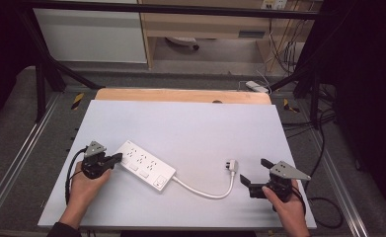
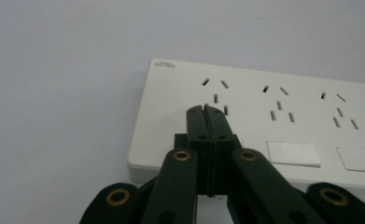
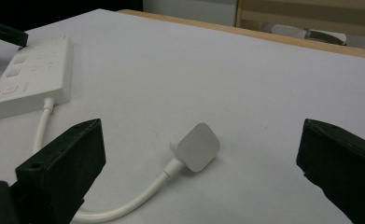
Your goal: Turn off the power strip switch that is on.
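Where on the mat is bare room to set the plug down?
The far half of the mat, beyond the power strip and plug, is bare. So is the near edge below the cord. It is crowded at the left claw and the right claw.

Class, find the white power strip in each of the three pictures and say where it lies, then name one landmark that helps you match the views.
High view: the power strip lies slantwise left of centre on the white table.
Left gripper view: it spans the centre and right, beyond the shut left tool.
Right gripper view: it sits at the upper left, its cable end nearest.
Shared landmark: its white cable, running to the plug.
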Action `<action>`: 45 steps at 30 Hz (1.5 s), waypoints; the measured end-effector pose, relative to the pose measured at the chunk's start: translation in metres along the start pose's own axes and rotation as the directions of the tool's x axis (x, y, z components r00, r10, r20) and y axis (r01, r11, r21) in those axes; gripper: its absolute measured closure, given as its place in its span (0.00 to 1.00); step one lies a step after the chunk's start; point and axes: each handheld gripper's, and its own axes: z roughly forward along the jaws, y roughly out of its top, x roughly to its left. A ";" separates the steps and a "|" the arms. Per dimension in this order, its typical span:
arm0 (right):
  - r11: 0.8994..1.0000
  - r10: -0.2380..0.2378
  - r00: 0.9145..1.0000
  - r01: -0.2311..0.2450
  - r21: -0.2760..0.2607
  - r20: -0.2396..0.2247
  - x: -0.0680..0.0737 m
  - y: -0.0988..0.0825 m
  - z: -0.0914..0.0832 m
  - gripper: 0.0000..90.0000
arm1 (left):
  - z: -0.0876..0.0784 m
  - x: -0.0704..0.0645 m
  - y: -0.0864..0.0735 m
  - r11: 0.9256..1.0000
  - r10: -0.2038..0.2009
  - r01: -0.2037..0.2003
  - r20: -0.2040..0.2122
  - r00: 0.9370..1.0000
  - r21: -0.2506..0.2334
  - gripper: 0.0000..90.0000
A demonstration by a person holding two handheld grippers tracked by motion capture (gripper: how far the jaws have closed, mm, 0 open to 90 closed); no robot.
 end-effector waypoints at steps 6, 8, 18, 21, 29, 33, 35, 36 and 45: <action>1.000 0.001 1.000 -0.001 0.001 -0.001 0.000 0.000 0.000 0.02 | 0.001 0.001 -0.001 1.000 -0.001 0.001 -0.009 1.000 0.004 1.00; 1.000 0.002 1.000 -0.002 0.000 -0.001 0.000 0.000 0.000 0.02 | 0.000 0.003 -0.002 1.000 -0.016 0.016 -0.011 1.000 0.002 1.00; 1.000 0.003 1.000 -0.003 0.005 0.000 0.000 0.000 0.000 0.02 | 0.001 0.003 -0.002 1.000 -0.019 0.019 -0.006 1.000 -0.002 1.00; 1.000 0.004 1.000 -0.004 0.005 0.001 -0.001 -0.001 0.001 0.02 | 0.001 0.003 -0.003 1.000 -0.019 0.019 -0.005 1.000 -0.003 1.00; 1.000 0.003 1.000 -0.003 0.008 -0.002 -0.001 -0.001 0.001 0.02 | 0.001 0.003 -0.002 1.000 -0.015 0.015 -0.009 1.000 -0.004 1.00; 1.000 0.003 1.000 -0.003 0.008 -0.003 -0.001 -0.001 0.001 0.02 | 0.002 0.002 -0.002 1.000 -0.013 0.013 -0.013 1.000 -0.006 1.00; 1.000 0.003 1.000 -0.003 0.007 -0.004 -0.001 -0.001 0.001 0.02 | 0.002 0.002 -0.002 1.000 -0.011 0.011 -0.015 1.000 -0.005 1.00; 1.000 0.003 1.000 -0.003 0.007 -0.004 -0.001 -0.001 0.001 0.02 | 0.002 0.002 -0.002 1.000 -0.010 0.010 -0.014 1.000 -0.005 1.00; 1.000 0.000 1.000 0.000 0.007 -0.004 0.000 -0.001 0.001 0.02 | 0.002 0.002 0.001 1.000 0.000 -0.001 -0.039 0.999 -0.014 1.00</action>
